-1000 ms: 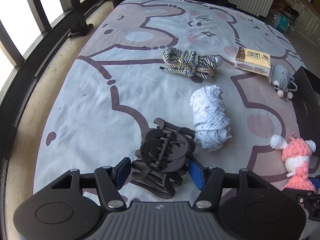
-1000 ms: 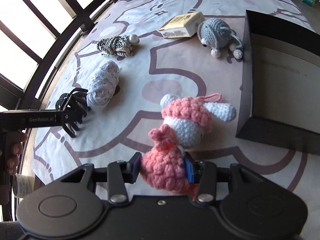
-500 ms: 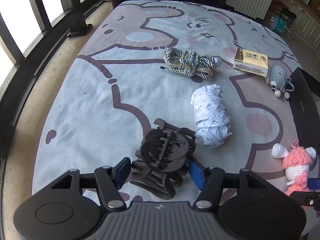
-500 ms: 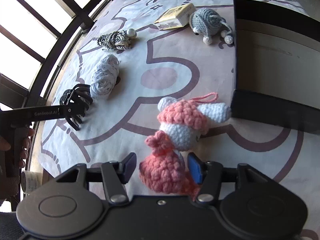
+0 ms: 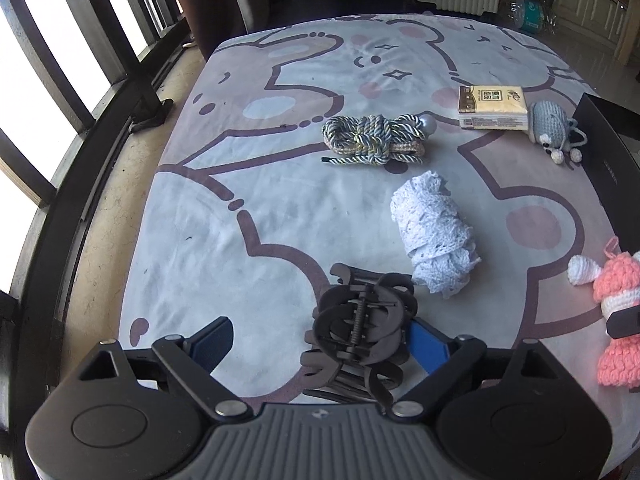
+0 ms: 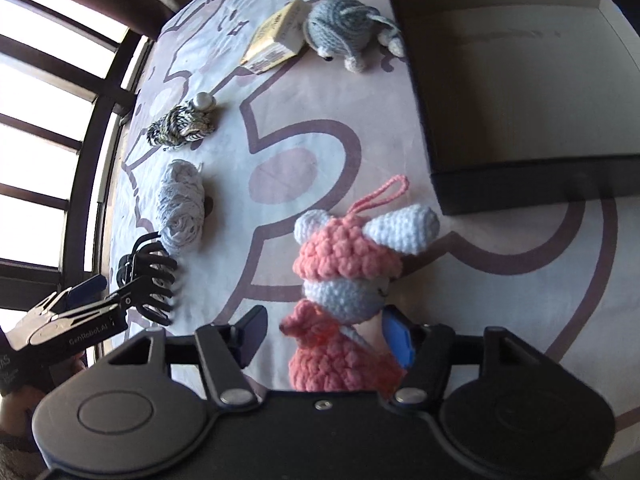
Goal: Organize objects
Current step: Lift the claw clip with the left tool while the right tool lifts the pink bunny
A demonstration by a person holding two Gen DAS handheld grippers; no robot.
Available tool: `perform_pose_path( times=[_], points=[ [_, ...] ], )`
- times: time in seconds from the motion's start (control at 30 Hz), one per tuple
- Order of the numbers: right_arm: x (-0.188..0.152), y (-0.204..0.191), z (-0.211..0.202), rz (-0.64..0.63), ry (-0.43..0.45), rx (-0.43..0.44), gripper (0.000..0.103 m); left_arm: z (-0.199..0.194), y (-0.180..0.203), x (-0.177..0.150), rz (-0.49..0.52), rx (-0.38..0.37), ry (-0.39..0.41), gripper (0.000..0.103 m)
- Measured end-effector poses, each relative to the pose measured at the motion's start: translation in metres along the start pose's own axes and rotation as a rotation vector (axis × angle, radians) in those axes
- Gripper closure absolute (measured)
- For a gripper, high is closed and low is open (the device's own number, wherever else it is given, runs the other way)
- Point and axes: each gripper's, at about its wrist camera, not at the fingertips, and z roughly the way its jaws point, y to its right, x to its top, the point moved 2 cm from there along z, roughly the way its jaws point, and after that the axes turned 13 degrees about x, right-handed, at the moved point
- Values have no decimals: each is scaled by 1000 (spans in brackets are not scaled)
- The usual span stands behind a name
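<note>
A black hair claw clip point(image 5: 358, 330) lies on the patterned cloth point(image 5: 248, 216) between the fingers of my left gripper point(image 5: 320, 340). The jaws stand wide open; the clip rests against the right blue pad point(image 5: 426, 346), apart from the left one. The clip also shows in the right wrist view point(image 6: 150, 276). A pink and white crochet doll point(image 6: 344, 292) sits between the fingers of my right gripper point(image 6: 326, 332), which is open with a gap on the left side. The doll also shows in the left wrist view point(image 5: 616, 312).
A white lace roll point(image 5: 434, 236), a knotted rope bundle point(image 5: 372, 140), a yellow tissue pack point(image 5: 492, 108) and a grey crochet mouse point(image 5: 554, 128) lie on the cloth. A dark open box point(image 6: 520, 92) stands at the right. Window bars run along the left.
Both grippers have opened: the left let go of the claw clip, the right let go of the doll. The right gripper moved closer to the box.
</note>
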Motion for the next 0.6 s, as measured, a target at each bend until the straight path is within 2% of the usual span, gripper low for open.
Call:
perform_pose_path(
  times=[0.03, 0.13, 0.23, 0.33, 0.43, 0.5, 0.6],
  points=[
    [0, 4, 1, 26, 1, 0, 43, 1, -1, 1, -4, -10, -3, 10],
    [-3, 9, 5, 51, 3, -8, 42, 6, 0, 2, -20, -37, -9, 11],
    [-3, 4, 7, 24, 4, -12, 42, 8, 3, 3, -10, -59, -9, 18],
    [-3, 3, 7, 7, -1, -1, 56, 7, 6, 3, 1, -90, -3, 29],
    [-3, 2, 8, -2, -8, -2, 57, 2, 11, 4, 55, -98, 28, 37],
    [-3, 2, 8, -6, -9, -2, 57, -2, 14, 3, 111, -90, 51, 38],
    [-3, 2, 8, -6, -8, 0, 57, -2, 16, 3, 144, -95, 45, 40]
  ],
)
